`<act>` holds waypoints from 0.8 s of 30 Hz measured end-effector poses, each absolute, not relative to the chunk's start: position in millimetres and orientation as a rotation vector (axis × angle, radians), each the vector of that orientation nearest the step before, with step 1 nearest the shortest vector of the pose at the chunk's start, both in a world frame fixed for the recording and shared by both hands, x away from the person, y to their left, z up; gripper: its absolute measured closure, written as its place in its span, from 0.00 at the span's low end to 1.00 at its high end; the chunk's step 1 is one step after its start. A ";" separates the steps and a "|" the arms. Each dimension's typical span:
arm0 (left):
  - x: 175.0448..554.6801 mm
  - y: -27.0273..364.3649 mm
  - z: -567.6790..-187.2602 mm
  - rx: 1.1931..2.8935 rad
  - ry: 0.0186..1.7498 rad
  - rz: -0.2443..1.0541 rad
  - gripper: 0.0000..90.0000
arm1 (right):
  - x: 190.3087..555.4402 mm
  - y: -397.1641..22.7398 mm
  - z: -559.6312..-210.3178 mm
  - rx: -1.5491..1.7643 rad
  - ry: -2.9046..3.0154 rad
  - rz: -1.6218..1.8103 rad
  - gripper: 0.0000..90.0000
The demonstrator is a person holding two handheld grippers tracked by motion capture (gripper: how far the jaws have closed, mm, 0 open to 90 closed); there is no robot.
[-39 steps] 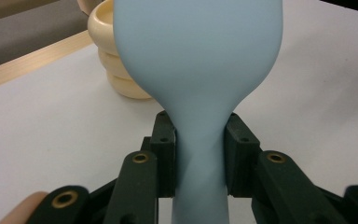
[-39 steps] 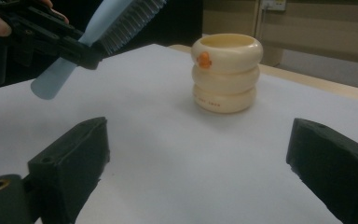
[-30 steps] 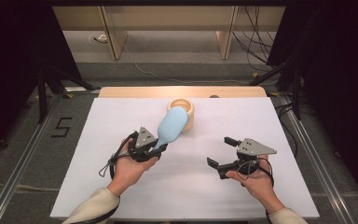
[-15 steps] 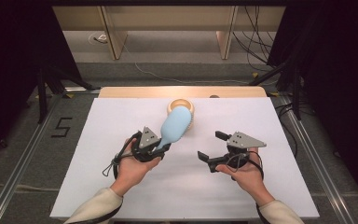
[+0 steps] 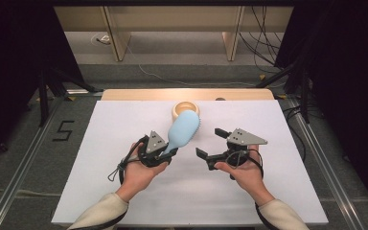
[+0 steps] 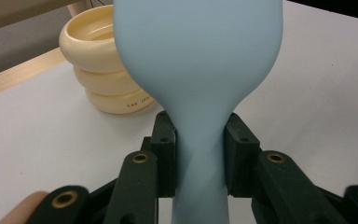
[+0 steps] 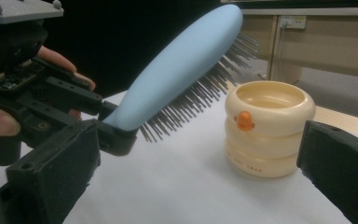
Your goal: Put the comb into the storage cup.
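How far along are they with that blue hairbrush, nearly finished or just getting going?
Done: the left gripper has the blue hairbrush clamped by its handle and lifted off the white table, bristles facing the right gripper. In hand: that gripper hangs open beside the brush, holding nothing. Left: probably getting the brush into the cream cup, which stands apart and looks empty.

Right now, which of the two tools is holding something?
The left tool: it is closed on the blue hairbrush handle. The right tool is open and empty.
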State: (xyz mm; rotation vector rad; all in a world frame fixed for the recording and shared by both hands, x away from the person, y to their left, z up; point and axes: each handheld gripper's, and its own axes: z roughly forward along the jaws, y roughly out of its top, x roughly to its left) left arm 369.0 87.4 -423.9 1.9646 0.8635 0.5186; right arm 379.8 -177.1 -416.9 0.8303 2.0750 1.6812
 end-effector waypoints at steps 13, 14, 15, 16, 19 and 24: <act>366.0 79.7 -425.7 1.974 0.838 0.524 0.77 | 386.7 -167.6 -419.6 0.889 2.072 1.687 0.00; 365.7 78.9 -425.9 1.975 0.836 0.522 0.77 | 387.3 -167.1 -419.9 0.894 2.071 1.691 0.00; 365.4 78.4 -425.9 1.979 0.832 0.522 0.77 | 388.0 -166.7 -420.1 0.899 2.071 1.696 0.00; 365.0 77.5 -426.2 1.978 0.831 0.522 0.77 | 388.7 -166.2 -420.0 0.906 2.070 1.706 0.00; 364.2 75.5 -427.4 1.983 0.824 0.515 0.77 | 391.0 -164.9 -419.6 0.933 2.068 1.734 0.00; 363.4 72.9 -428.5 1.989 0.818 0.513 0.77 | 395.9 -162.4 -420.2 0.959 2.064 1.729 0.00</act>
